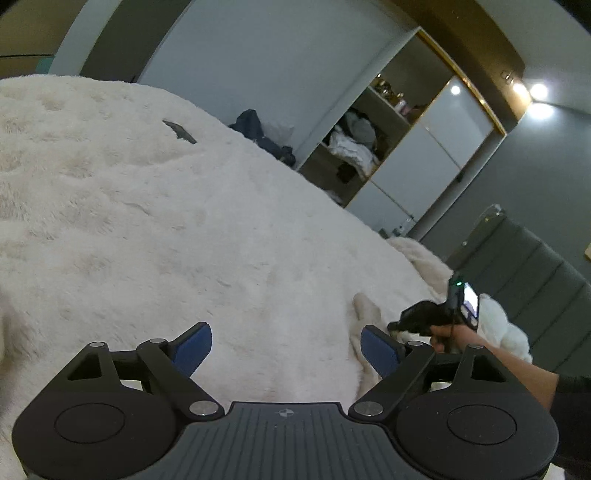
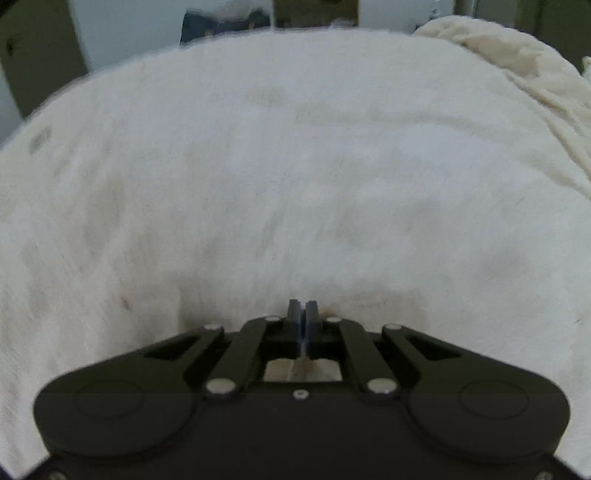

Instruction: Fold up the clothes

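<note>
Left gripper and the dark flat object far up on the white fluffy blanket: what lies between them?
Only bare white fluffy blanket lies between the open left gripper and the dark flat object. The left wrist view shows this.

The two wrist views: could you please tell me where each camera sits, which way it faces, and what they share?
Left wrist: it sits on the left gripper, jaws wide apart and empty, and looks across the fluffy white blanket toward an open wardrobe; the person's right hand and the right gripper show at right.
Right wrist: it sits on the right gripper, jaws closed together, and looks steeply down at the blanket; no hand shows.
Shared: the blanket and a dark blue garment beyond its far edge.
</note>
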`<control>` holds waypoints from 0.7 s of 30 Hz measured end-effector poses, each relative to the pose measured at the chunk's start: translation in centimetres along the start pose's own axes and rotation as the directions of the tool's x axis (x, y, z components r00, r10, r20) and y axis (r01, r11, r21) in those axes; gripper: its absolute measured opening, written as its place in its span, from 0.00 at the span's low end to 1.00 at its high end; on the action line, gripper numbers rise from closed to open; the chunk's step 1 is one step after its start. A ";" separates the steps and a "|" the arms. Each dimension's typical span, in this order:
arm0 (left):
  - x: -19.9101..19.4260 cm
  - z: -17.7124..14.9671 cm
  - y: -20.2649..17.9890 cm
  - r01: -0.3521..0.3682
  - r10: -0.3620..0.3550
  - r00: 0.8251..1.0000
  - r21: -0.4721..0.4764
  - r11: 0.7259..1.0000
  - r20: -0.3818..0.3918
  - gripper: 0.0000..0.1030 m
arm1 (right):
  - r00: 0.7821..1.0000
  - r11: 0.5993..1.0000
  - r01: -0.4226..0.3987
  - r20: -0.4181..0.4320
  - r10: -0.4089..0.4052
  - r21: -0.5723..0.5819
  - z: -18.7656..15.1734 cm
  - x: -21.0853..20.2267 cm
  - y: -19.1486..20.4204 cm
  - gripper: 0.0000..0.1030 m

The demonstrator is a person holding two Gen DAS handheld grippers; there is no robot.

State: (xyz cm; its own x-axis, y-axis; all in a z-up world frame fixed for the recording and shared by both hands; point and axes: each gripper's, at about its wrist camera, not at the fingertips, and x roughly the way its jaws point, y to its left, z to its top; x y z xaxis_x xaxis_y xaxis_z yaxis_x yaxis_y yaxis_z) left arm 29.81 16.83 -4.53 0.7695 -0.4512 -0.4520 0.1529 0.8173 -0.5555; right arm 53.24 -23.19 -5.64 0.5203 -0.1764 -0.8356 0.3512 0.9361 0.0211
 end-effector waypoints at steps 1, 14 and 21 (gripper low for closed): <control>0.1 0.0 0.0 -0.001 0.002 1.000 0.011 1.000 -0.025 0.82 | 1.000 1.000 0.003 0.016 -0.003 0.001 -0.4 -0.7 -0.1 0.13; 1.6 -3.0 -1.3 0.087 -0.041 0.952 0.138 0.987 -0.304 0.87 | 0.921 0.923 -0.380 0.113 0.372 0.060 -19.4 -24.2 -10.3 0.72; 0.8 -6.4 -0.6 0.079 0.003 0.927 0.201 0.976 -0.375 0.87 | 0.963 0.963 -0.254 0.117 0.242 0.092 -38.2 -27.7 -14.8 0.73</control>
State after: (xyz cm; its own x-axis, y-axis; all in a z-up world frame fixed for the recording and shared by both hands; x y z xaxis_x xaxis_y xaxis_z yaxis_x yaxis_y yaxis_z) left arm 26.31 13.65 -9.02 0.4808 -0.5506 -0.6824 0.3345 0.8345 -0.4378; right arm 3.87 -20.53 -3.75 0.6775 0.0213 -0.7352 0.2780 0.9180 0.2828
